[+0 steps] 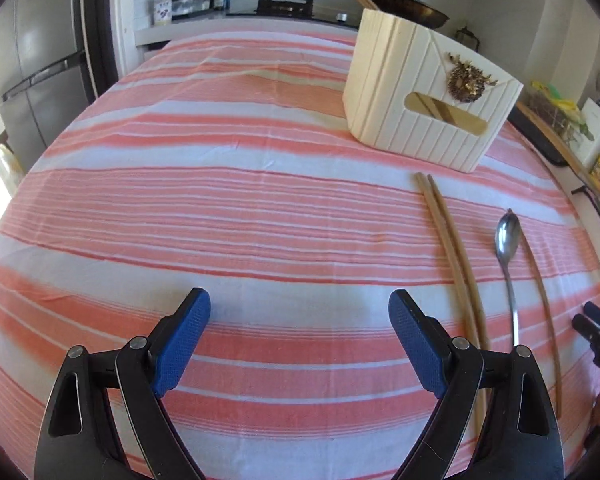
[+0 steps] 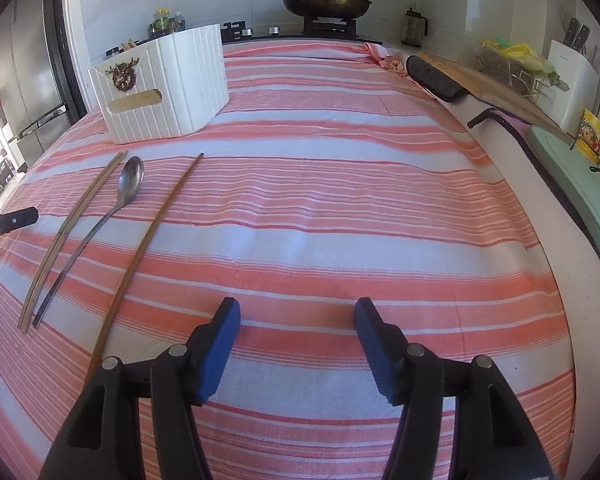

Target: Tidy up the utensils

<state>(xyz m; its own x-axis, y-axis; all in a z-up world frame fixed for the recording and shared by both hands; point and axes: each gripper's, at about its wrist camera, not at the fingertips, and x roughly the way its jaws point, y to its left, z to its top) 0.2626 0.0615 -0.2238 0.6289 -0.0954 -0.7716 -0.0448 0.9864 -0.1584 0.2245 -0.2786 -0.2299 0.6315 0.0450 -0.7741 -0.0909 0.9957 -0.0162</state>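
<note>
- Left gripper: blue-padded jaws spread wide, nothing between them, over bare cloth.
- Right gripper: jaws apart, empty, over bare cloth.
- Tablecloth: pink-and-white stripes, covers the whole work surface.
- Chopstick pair: lying side by side on the cloth, just right of the left gripper.
- Spoon: metal, long handle, flat between the pair and a single chopstick.
- Utensil holder: cream, ribbed, gold emblem, upright beyond the utensils; chopstick ends protrude from its top.
- Room: stove with lidded pan behind; refrigerator left; cutting board and knife block right.
</note>
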